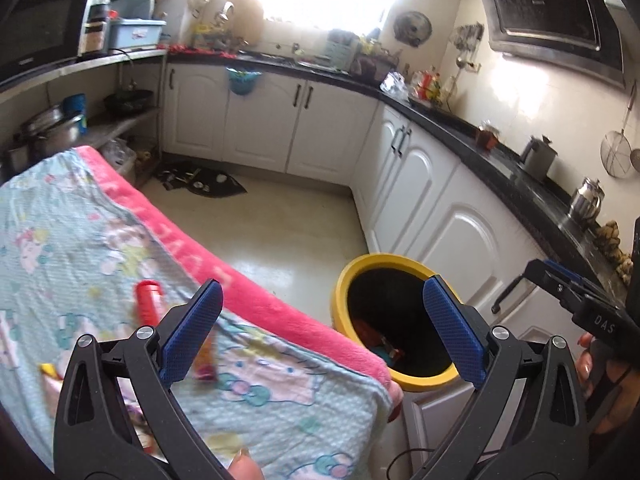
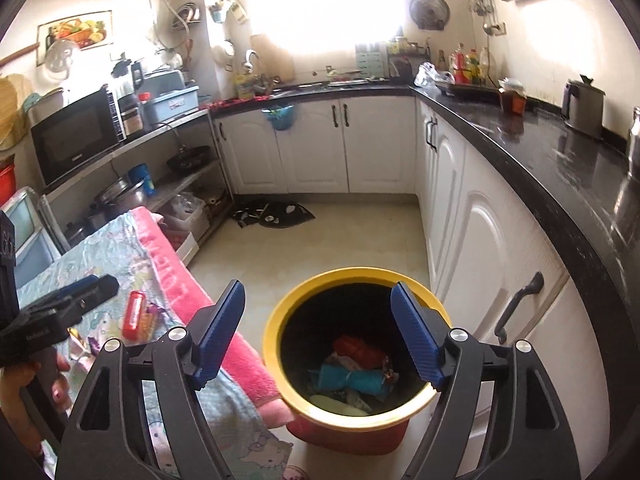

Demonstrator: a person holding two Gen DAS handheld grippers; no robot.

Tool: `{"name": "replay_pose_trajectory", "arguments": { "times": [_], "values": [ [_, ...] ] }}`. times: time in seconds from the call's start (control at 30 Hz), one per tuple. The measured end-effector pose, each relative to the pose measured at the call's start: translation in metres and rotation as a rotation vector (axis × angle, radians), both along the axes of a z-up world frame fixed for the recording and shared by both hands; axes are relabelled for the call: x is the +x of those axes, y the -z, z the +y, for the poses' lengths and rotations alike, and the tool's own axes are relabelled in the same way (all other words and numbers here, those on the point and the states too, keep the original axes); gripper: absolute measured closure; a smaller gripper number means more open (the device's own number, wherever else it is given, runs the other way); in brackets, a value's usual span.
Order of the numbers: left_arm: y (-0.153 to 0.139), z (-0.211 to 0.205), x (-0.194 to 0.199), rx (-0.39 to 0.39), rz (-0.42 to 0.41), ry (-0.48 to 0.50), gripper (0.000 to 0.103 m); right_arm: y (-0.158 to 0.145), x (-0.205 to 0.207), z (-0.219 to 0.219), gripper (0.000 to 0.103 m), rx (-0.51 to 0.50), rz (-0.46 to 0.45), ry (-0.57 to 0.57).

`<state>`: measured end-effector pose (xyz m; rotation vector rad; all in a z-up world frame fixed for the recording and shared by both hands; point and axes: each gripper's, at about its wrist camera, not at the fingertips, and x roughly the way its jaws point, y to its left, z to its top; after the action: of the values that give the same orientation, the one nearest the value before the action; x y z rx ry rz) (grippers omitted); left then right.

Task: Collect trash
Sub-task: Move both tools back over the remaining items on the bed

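- Because the bench (image 1: pixel 72 240) is draped in a blue patterned blanket with a pink border, the scraps on it lie on soft cloth close to its near corner, within reach of either hand; the bench itself stands at the left of the kitchen floor, opposite the white cabinets (image 2: pixel 472 216).
- Set on the floor just beside the blanket's pink edge, the yellow-rimmed bin (image 2: pixel 280 344) seems placed so that anything lifted from the bench needs only a short carry; its mouth is open and unobstructed.
- Inside the bin, trash (image 2: pixel 356 368) already lies at the bottom: something red, something teal, crumpled wrappers, so I judge the collecting partly done.
- Still on the blanket is a red tube-shaped container (image 1: pixel 149 300), lying on its side near the pink border, with small bright wrappers (image 2: pixel 150 318) just beside it; further scraps nearer the camera are too blurred to name.
- The left tongs (image 1: pixel 320 328) are spread wide and hold nothing; they point forward over the bench's corner, one finger above the blanket and the other before the bin's mouth, which suggests a pose between bin and bench.
- The right tongs (image 2: pixel 320 336) are likewise wide and empty, held directly above the bin and aimed down into it, as fits a release over the opening.
- Judged from this, the red container looks the next thing to take.
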<state>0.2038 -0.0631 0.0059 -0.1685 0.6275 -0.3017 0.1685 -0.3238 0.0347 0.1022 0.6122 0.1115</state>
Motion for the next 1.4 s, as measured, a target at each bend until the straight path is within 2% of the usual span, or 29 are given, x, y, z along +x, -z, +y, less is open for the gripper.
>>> {"name": "replay_pose_trajectory", "arguments": {
  "times": [0.4, 0.7, 1.03, 1.4],
  "values": [
    [-0.022, 0.089, -0.046, 0.047, -0.053, -0.173, 0.011, -0.009, -0.001, 0.068, 0.028, -0.010, -0.018, -0.161],
    [-0.021, 0.144, -0.071, 0.024, -0.039, -0.296, 0.011, -0.016, 0.001, 0.128, 0.027, -0.028, -0.029, -0.309],
    [-0.017, 0.173, -0.089, 0.027, -0.020, -0.355, 0.011, -0.023, 0.000, 0.173, 0.026, -0.041, -0.043, -0.415],
    [0.004, 0.193, -0.104, 0.021, 0.057, -0.389, 0.011, -0.012, 0.004, 0.198, 0.026, -0.044, -0.015, -0.469]
  ]
}}
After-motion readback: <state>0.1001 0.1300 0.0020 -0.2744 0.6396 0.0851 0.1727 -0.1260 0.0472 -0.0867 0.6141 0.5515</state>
